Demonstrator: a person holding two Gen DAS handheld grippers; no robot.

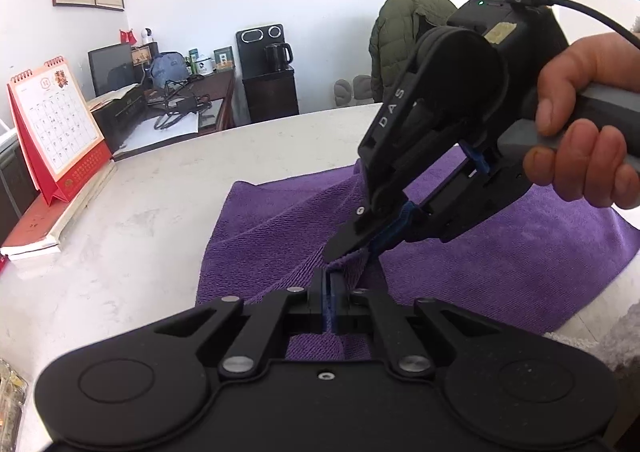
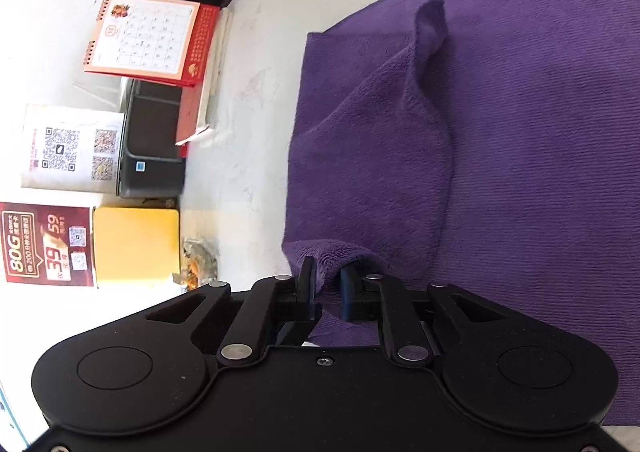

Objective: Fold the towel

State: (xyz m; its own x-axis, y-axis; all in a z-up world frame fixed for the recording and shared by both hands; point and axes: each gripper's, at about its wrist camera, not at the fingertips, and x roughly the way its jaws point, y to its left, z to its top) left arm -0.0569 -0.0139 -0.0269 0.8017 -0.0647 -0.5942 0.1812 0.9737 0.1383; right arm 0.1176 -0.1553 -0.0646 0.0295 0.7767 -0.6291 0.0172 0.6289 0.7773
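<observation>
A purple towel (image 1: 280, 228) lies on the white table (image 1: 140, 220). My left gripper (image 1: 329, 284) is shut on a raised pinch of the towel's near edge. My right gripper (image 1: 352, 248) comes in from the upper right, held by a hand, and its jaws are closed on the same raised fold just above the left one. In the right wrist view the right gripper (image 2: 328, 280) has towel cloth between its fingers with a small gap showing, and the towel (image 2: 520, 132) rises in a lifted flap ahead of it.
A red desk calendar (image 1: 52, 128) stands on books at the table's left edge and also shows in the right wrist view (image 2: 152, 40). A yellow box (image 2: 136, 244), a black box (image 2: 152, 148) and printed signs sit beside the table. A desk with a monitor (image 1: 112, 68) stands behind.
</observation>
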